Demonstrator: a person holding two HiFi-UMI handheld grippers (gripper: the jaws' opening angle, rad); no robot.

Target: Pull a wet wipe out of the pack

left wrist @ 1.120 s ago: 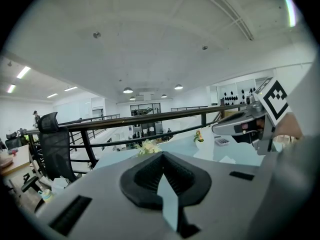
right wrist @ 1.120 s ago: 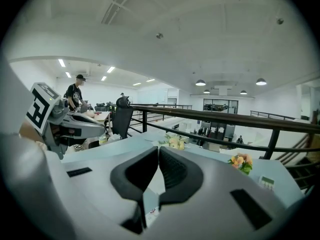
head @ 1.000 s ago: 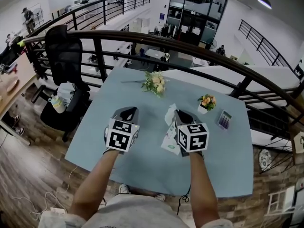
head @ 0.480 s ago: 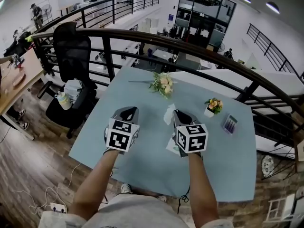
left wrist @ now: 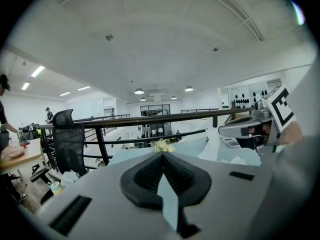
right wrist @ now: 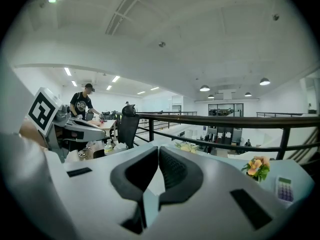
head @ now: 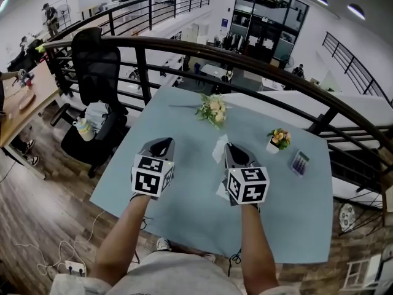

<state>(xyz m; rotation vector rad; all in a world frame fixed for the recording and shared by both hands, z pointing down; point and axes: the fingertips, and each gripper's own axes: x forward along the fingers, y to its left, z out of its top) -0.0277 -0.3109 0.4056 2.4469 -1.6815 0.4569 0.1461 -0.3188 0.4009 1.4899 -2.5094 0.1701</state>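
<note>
My right gripper hovers over the light-blue table, shut on a white wet wipe that sticks up beside its tip. In the left gripper view the wipe hangs from the right gripper. A corner of the wipe pack shows on the table under the right gripper, mostly hidden by its marker cube. To the left, my left gripper is shut and holds nothing. In their own views the jaws of the left gripper and of the right gripper meet at the tips.
A flower bunch lies at the table's far edge. A small flower pot and a calculator stand at the right. A black railing runs behind the table. An office chair is at the left.
Both grippers have drifted a little toward me, and the right marker cube now covers more of the pack. The wipe stays at the right gripper's tip.
</note>
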